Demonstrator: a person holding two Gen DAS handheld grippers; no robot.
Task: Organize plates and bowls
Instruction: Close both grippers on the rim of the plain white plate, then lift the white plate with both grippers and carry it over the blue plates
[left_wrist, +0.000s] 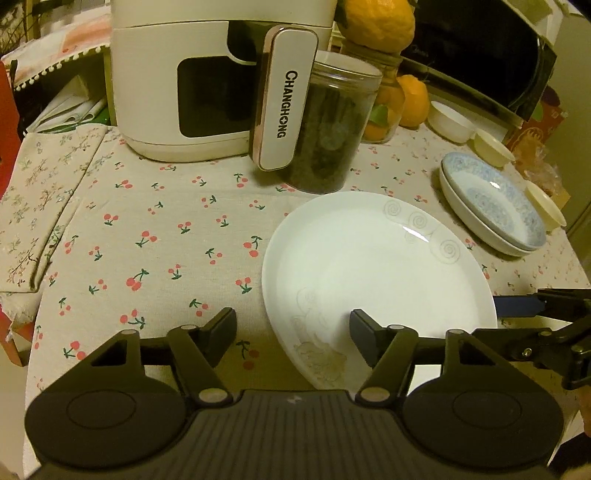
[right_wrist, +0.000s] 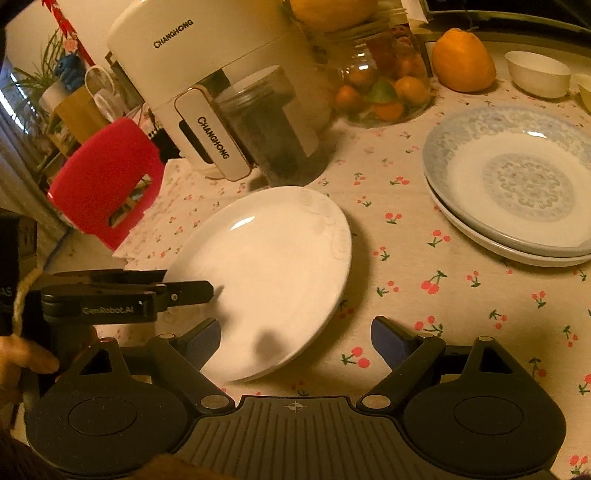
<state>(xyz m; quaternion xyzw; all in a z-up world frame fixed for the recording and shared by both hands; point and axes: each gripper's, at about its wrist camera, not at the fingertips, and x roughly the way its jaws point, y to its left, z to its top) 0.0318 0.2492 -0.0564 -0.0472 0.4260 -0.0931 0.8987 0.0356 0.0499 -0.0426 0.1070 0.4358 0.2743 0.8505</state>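
I see the white plate (left_wrist: 376, 266) lying on the cherry-print tablecloth (left_wrist: 147, 236), left of the stacked blue-patterned dishes (right_wrist: 517, 181). My left gripper (left_wrist: 293, 332) straddles its near-left rim, jaws spread, not pinching. My right gripper (right_wrist: 295, 336) stands wide at its near-right edge.

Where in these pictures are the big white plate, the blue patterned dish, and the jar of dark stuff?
white plate (left_wrist: 376, 258), left wrist view, on its bare centre.
blue patterned dish (right_wrist: 517, 177), right wrist view, on its inner floral medallion.
jar of dark stuff (left_wrist: 328, 133), left wrist view, on its clear side wall.
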